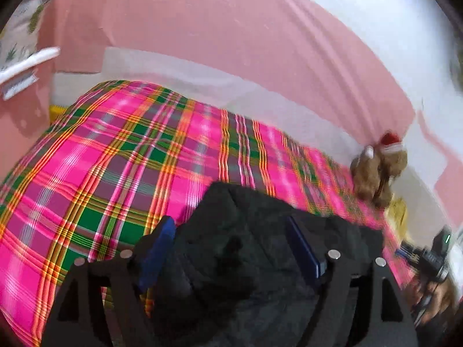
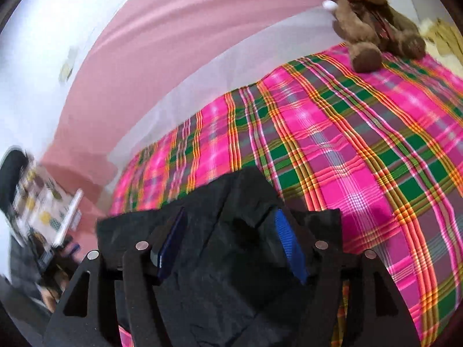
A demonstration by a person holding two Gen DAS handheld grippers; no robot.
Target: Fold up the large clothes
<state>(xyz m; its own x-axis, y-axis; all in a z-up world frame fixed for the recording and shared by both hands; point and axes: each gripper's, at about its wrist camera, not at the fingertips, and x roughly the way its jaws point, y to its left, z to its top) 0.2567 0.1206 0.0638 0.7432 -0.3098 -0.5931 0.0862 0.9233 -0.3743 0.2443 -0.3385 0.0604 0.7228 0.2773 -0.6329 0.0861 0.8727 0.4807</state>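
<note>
A black garment is being held up over the bed by both grippers at once, probably so the fabric hangs straight and a fold line can be set before it gets laid down. In the left wrist view the left gripper is being kept fairly wide, with cloth bunched between the blue pads; whether it's actually being pinched can't be told. Same story for the right gripper: fingers spread, dark cloth draped through the gap, grip unclear.

The garment is looking soft and a bit fuzzy on the left side, smoother and creased on the right, with one squared corner being poked out far of the fingers. It's being kept near, at the near edge of the plaid sheet.

The sheet is being stretched flat, woven-looking, pink with green and orange lines. A plush bear is being left at the far right, well apart from the garment. The pink wall looks matte.
</note>
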